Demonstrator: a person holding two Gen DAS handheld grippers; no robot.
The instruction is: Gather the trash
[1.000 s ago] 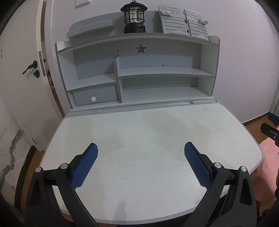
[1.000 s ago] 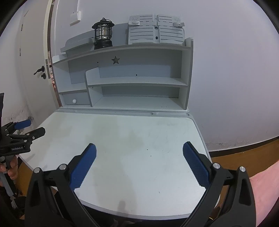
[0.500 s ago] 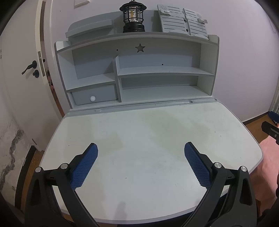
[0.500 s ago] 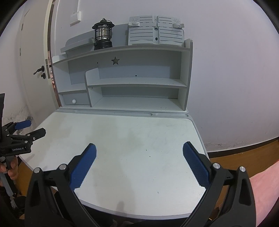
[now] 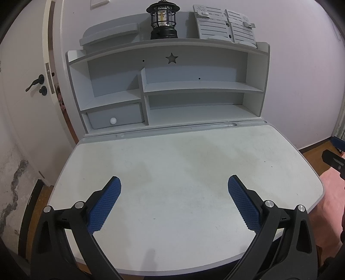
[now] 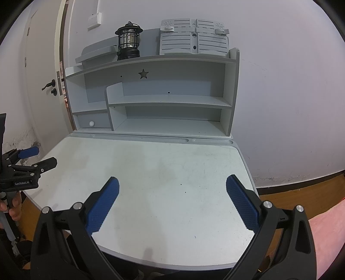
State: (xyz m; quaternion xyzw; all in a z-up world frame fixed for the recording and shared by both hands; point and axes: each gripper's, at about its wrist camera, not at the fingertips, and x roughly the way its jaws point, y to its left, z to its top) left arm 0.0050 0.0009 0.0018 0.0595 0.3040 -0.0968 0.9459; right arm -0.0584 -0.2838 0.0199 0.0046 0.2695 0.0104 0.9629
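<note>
My left gripper [image 5: 173, 193] is open and empty above the near part of a white desk top [image 5: 172, 155]. My right gripper [image 6: 172, 192] is open and empty above the same desk [image 6: 161, 163]. The left gripper also shows at the left edge of the right wrist view [image 6: 36, 156], open. A tip of the right gripper shows at the right edge of the left wrist view [image 5: 333, 160]. No trash is visible on the desk in either view.
A grey shelf unit [image 5: 168, 90] stands at the back of the desk with a black lantern [image 5: 162, 19] and a slatted grey stand [image 5: 224, 25] on top. A small drawer with a white knob [image 5: 113, 120] is at lower left. A door [image 5: 23, 90] is to the left.
Both views have shifted very slightly; the grippers stay open over the desk. Nothing was picked up or released.
</note>
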